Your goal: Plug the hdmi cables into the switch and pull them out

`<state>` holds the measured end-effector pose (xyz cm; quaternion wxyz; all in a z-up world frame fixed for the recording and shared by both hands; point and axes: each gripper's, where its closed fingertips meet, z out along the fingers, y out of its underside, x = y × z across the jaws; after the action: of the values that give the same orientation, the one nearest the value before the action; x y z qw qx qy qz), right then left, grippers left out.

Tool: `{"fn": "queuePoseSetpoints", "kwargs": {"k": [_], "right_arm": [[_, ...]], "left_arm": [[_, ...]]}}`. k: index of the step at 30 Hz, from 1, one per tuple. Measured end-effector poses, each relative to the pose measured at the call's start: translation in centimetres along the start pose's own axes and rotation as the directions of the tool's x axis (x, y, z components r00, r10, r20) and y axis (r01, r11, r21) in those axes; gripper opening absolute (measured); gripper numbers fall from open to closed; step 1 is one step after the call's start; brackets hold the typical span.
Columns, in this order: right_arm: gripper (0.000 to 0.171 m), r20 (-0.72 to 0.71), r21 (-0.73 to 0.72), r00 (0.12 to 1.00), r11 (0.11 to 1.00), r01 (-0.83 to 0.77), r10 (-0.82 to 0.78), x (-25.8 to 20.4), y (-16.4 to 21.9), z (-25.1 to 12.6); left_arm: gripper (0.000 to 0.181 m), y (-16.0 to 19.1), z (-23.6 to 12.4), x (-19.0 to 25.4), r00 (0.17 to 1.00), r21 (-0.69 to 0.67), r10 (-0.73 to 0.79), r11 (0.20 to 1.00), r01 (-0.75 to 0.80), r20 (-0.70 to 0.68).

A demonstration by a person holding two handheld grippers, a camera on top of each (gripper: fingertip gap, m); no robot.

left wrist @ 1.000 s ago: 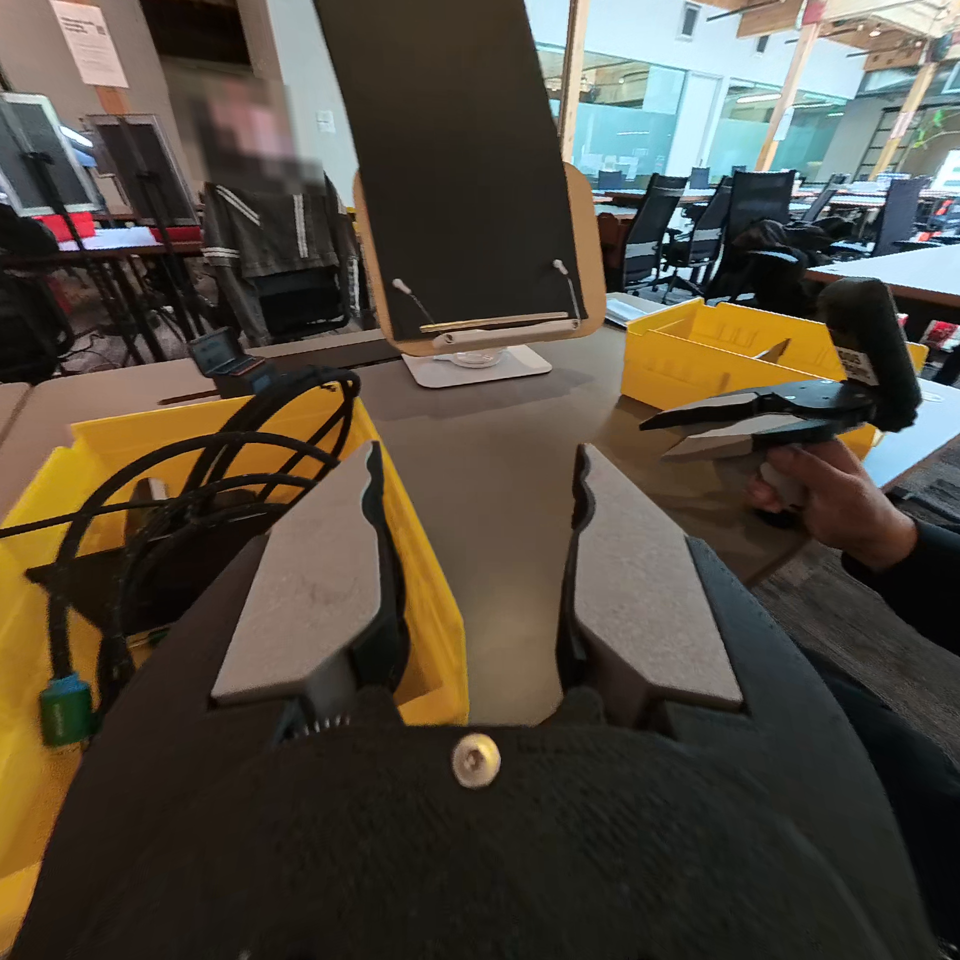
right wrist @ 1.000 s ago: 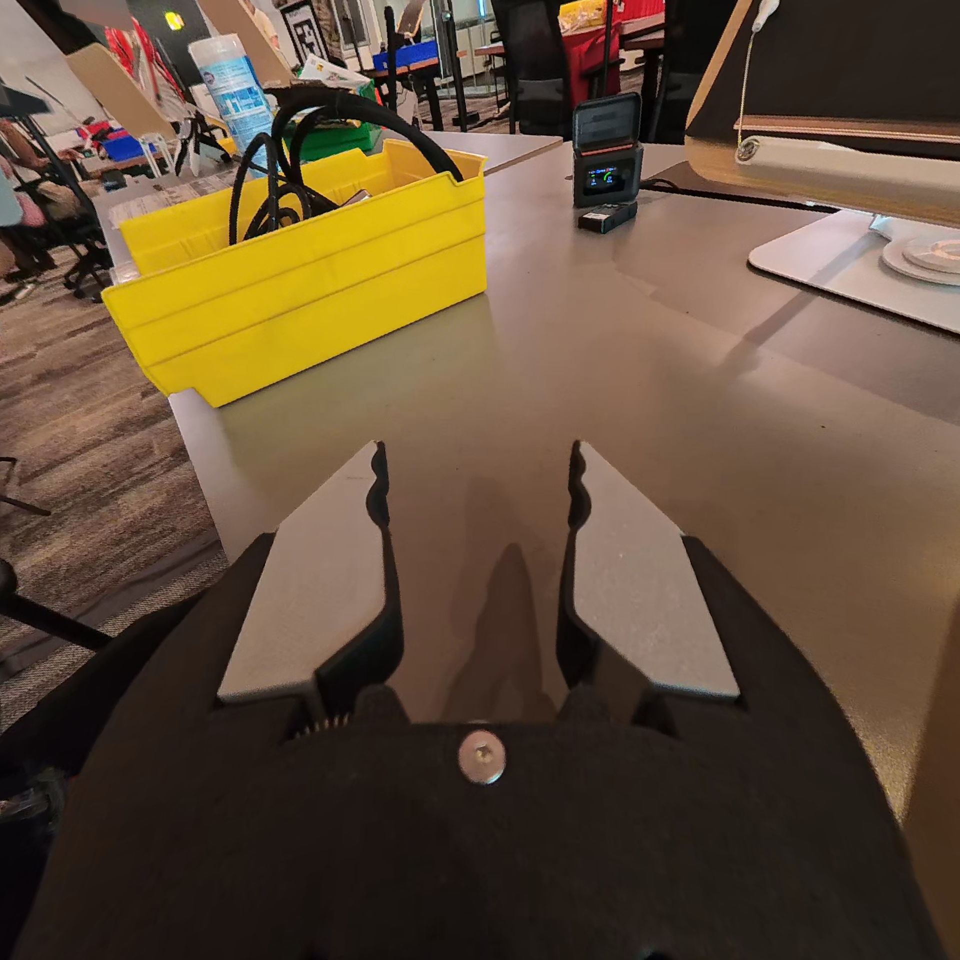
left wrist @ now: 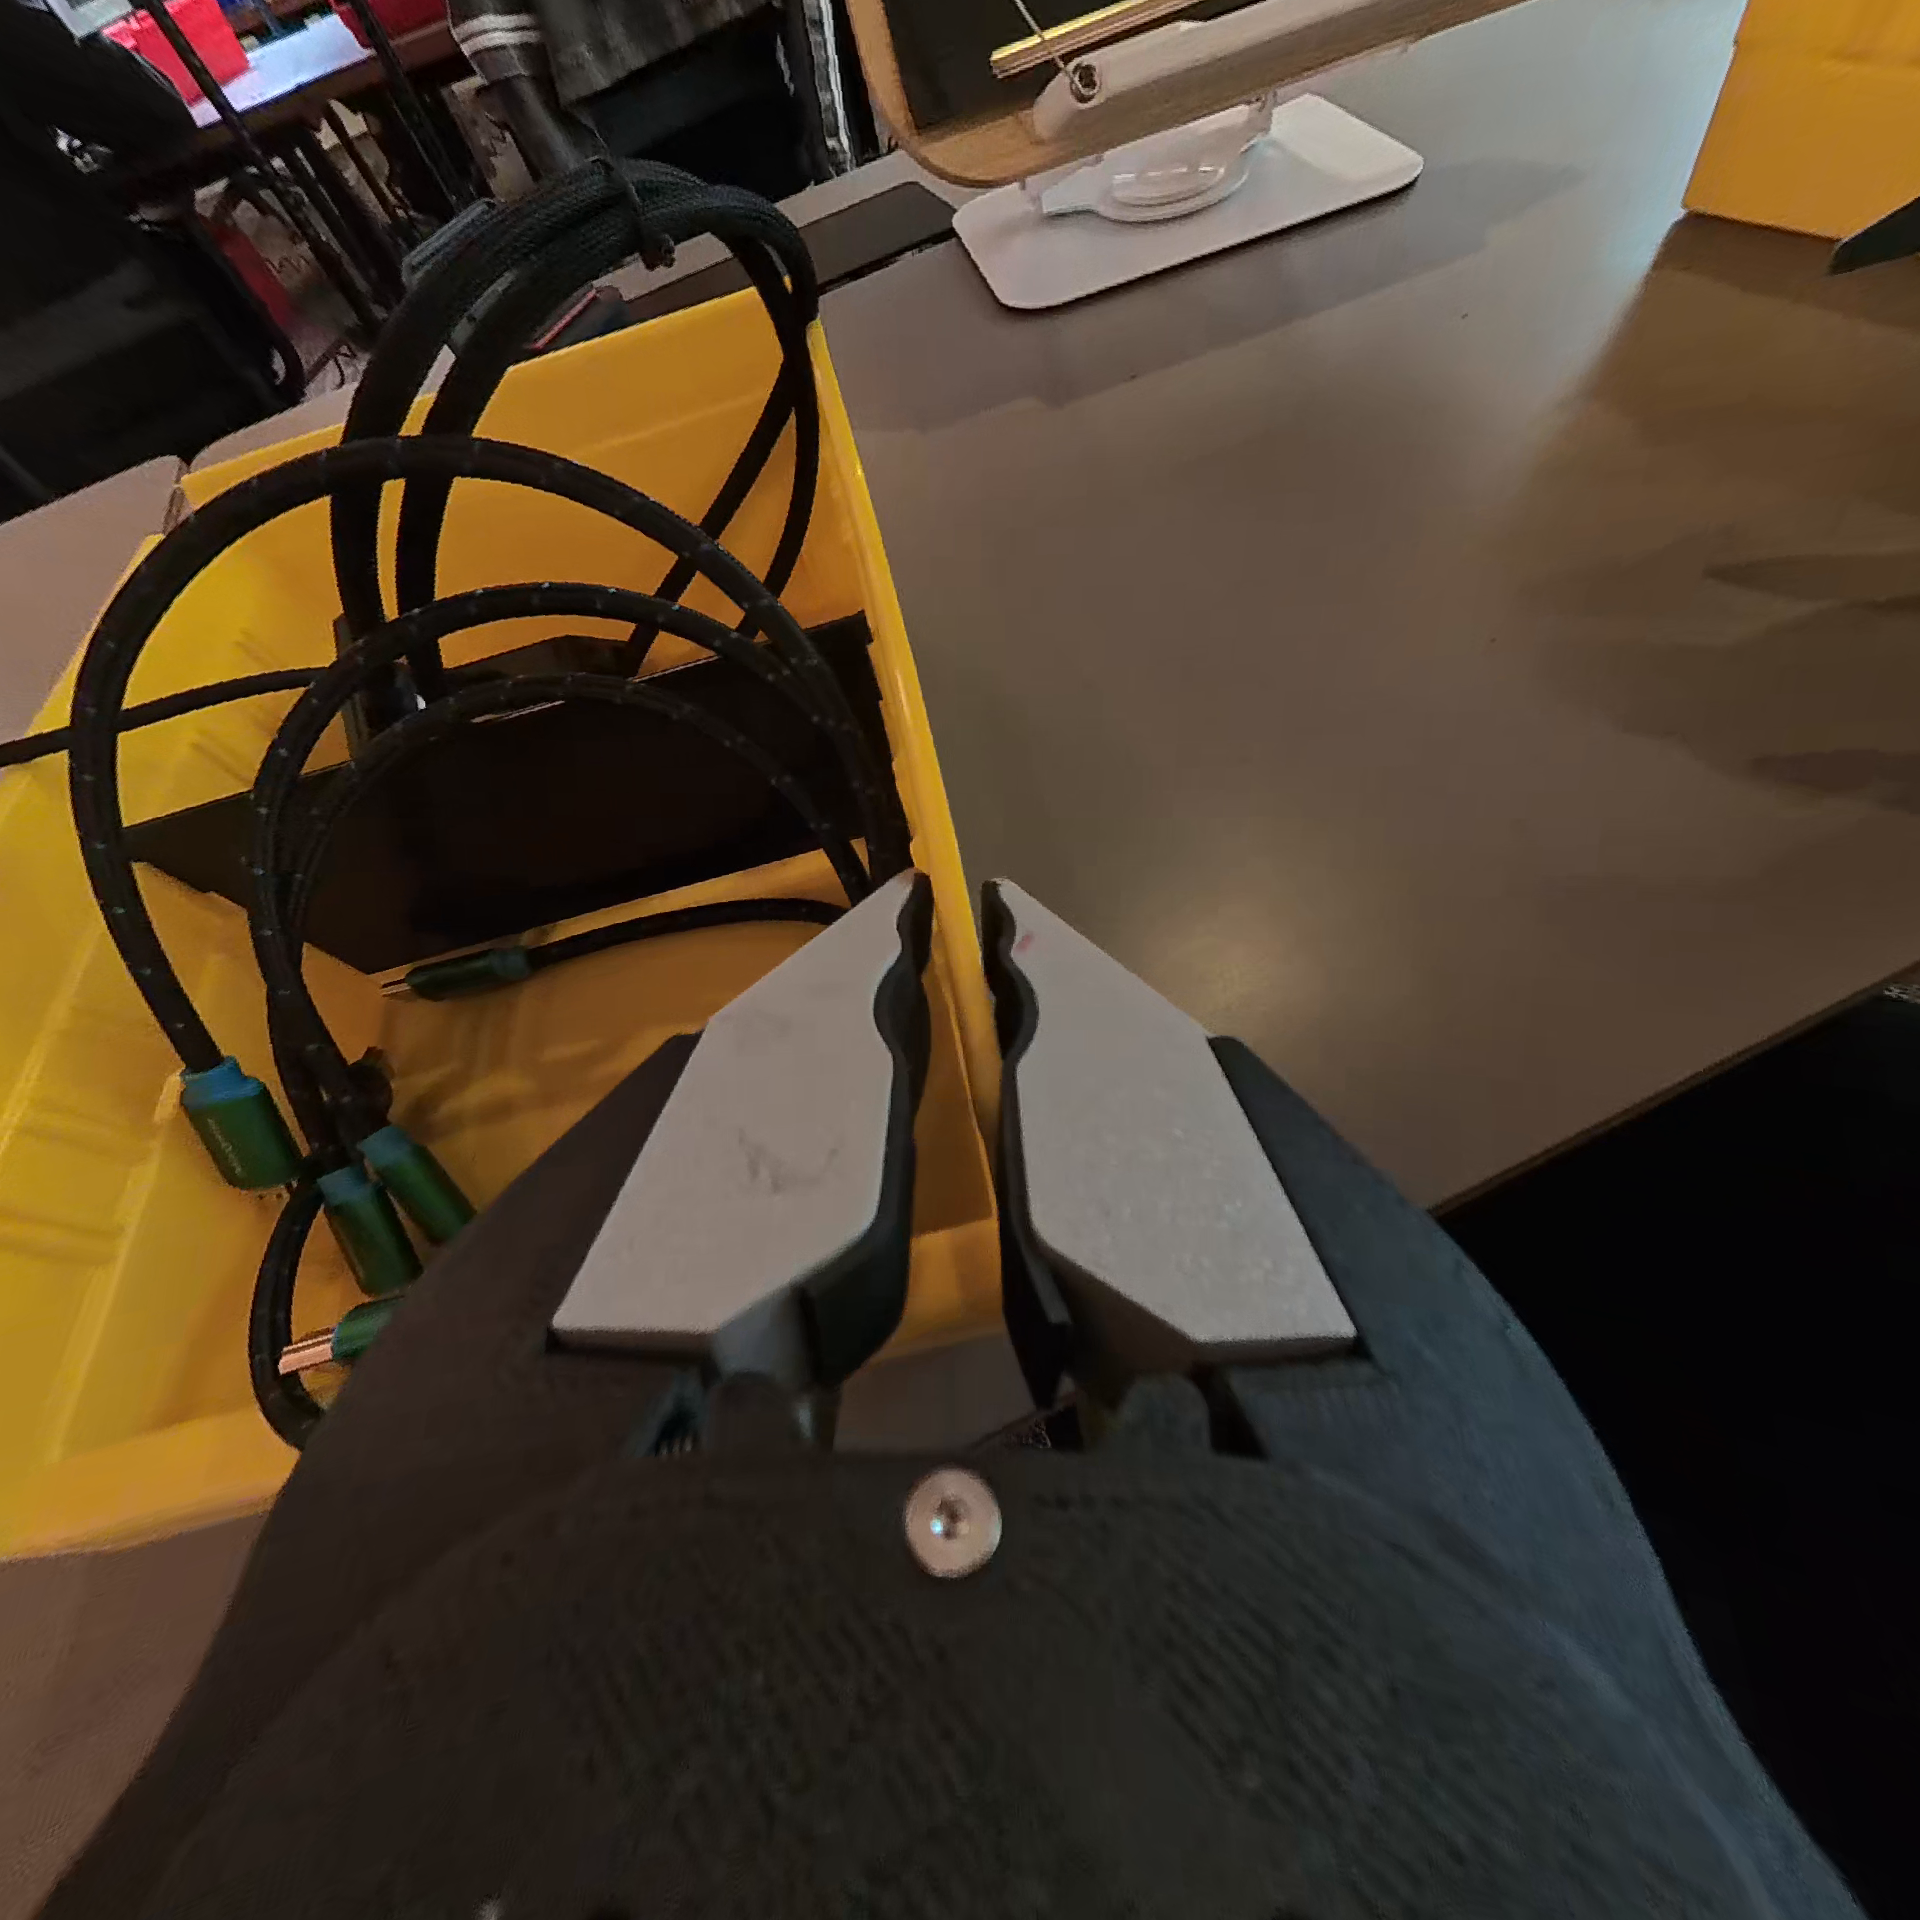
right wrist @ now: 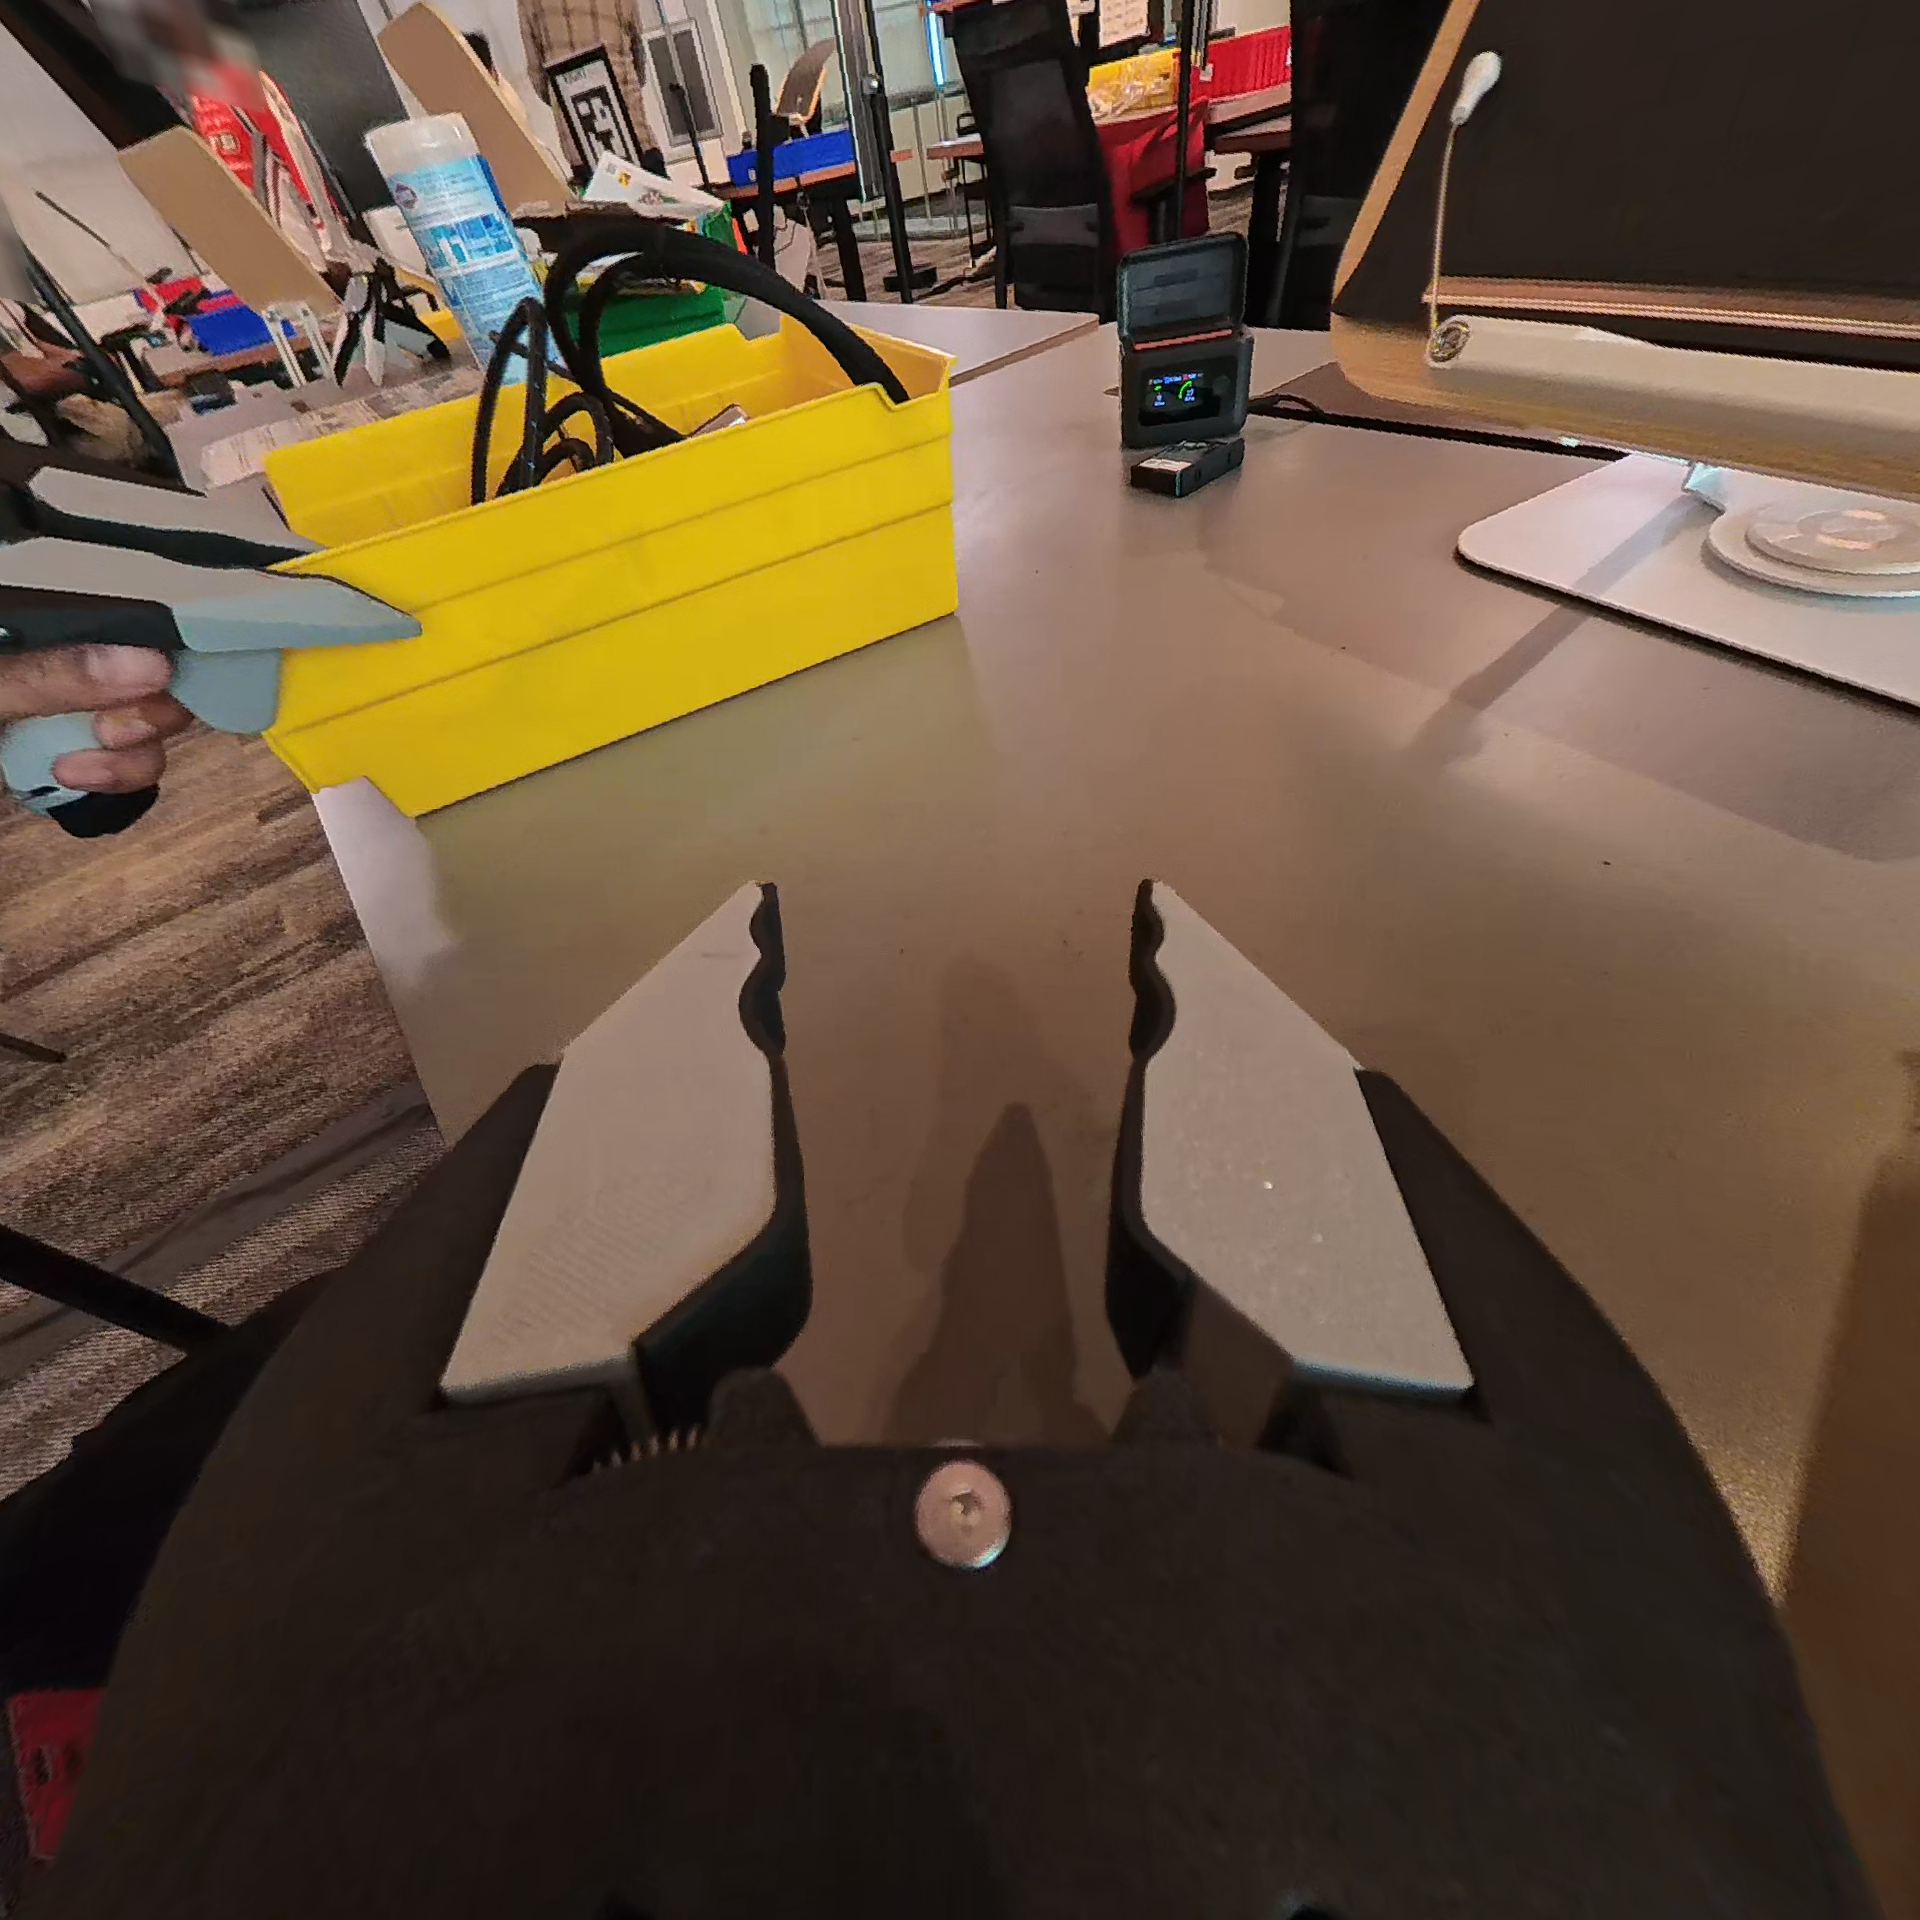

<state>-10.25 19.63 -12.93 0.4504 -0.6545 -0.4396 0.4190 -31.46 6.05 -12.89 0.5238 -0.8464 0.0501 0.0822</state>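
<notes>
A yellow bin (left wrist: pixel 665 416) on the grey table holds several black braided HDMI cables (left wrist: pixel 156 831) with green plugs (left wrist: pixel 223 1122) and a black switch box (left wrist: pixel 582 800). My left gripper (left wrist: pixel 956 894) straddles the bin's right wall near its front corner, with the jaws closed to a narrow gap on the wall. In the right wrist view the bin (right wrist: pixel 623 623) stands at the far left, with the left gripper (right wrist: pixel 343 582) at its corner. My right gripper (right wrist: pixel 956 894) is open and empty, low over the bare table.
A tablet stand with a white base (left wrist: pixel 1184 218) stands at the back of the table; it also shows in the right wrist view (right wrist: pixel 1662 582). A small black device with a lit screen (right wrist: pixel 1184 374) sits behind the bin. A second yellow bin (left wrist: pixel 1808 125) is at far right. The table edge (right wrist: pixel 364 935) drops to the floor. The grippers' ends are close to 25 cm from one another.
My left gripper has tipped down and moved onto the bin's right wall, and its jaws have closed from wide open. It has come into the right wrist view. The right gripper has barely moved.
</notes>
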Motion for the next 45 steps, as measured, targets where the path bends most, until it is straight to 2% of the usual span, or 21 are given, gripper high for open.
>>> {"fn": "queuePoseSetpoints", "kwargs": {"k": [4,6,8,10,18,25,29,37,45], "right_arm": [[0.063,-0.006,-0.004,1.000,1.000,0.026,-0.026,-0.2,0.0,0.0],[0.063,-0.002,-0.005,0.999,0.999,0.033,-0.033,-0.3,0.1,0.0],[0.063,-0.001,-0.005,1.000,1.000,0.029,-0.029,-0.3,0.1,0.0],[0.063,0.006,-0.003,1.000,1.000,0.022,-0.022,-0.3,0.1,0.0],[0.060,0.060,-0.026,0.998,1.000,0.005,-0.003,-0.8,0.3,0.2],[0.061,0.077,-0.029,0.997,0.999,0.020,-0.018,-1.1,0.4,0.3],[0.060,0.087,-0.020,0.996,0.999,0.025,-0.023,-1.3,0.3,0.1],[0.057,0.119,-0.034,0.993,0.999,-0.015,0.019,-1.3,0.5,0.2],[0.057,0.087,-0.049,0.993,0.996,0.080,-0.075,-1.9,0.8,0.3]], "left_arm": [[0.009,0.1,0.0,0.1,1.000,0.000,-0.020,1.000,0.020,-0.014],[0.021,1.1,0.3,0.4,0.999,-0.065,-0.025,0.998,0.023,-0.029],[0.040,1.8,0.5,0.5,1.000,-0.110,-0.019,0.994,0.016,-0.025],[0.047,1.5,0.4,0.6,1.000,-0.100,-0.003,0.995,0.002,-0.016],[0.029,0.3,0.2,0.9,0.998,-0.057,0.059,0.997,-0.058,0.006],[0.024,0.1,0.6,0.7,0.999,-0.046,0.039,0.998,-0.040,-0.025],[0.028,1.3,0.8,1.2,0.998,-0.071,-0.010,0.997,0.005,-0.070],[0.030,1.6,0.7,1.0,0.999,-0.086,0.011,0.996,-0.015,-0.053],[0.031,1.6,0.7,1.1,0.999,-0.081,0.027,0.996,-0.030,-0.039]]}}
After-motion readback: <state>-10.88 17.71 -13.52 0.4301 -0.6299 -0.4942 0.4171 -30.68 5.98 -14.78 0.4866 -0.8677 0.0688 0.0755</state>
